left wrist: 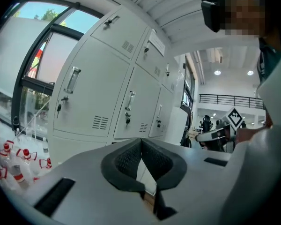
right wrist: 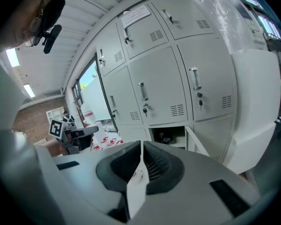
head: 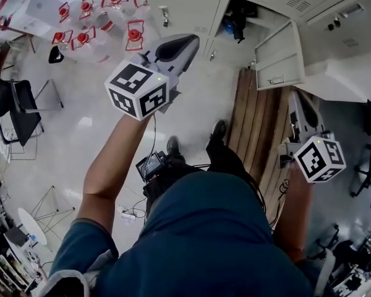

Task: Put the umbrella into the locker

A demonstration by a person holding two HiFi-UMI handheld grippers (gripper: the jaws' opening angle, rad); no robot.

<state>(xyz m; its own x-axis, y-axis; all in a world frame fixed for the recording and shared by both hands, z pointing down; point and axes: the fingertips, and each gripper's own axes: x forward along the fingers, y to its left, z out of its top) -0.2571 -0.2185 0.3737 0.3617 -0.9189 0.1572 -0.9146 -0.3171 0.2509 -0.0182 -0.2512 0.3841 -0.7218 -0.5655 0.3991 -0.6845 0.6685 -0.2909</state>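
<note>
The umbrella [head: 235, 21] shows only as a dark bundle inside the one open locker [head: 263, 11]. It is too small and too shadowed to tell which way its long axis runs or where its tip points. In the right gripper view it sits low in that compartment, behind the door [right wrist: 196, 146], which is swung out.

It touches neither tongs and is well apart from both. In the head view it lies beyond the left tongs [head: 193, 39] and farther still from the right tongs [head: 295, 99].

The left tongs [left wrist: 141, 139] are clenched, pads meeting at the tips with nothing between them. The right tongs [right wrist: 141, 144] are clenched the same way and are also empty; only the pale floor shows through the slit below their tips.

Counted: one umbrella, two tongs, one marker cube on each, and one open door. Every other locker door in view is closed. A slatted wooden surface [head: 260, 125] stands below the lockers, bare.
</note>
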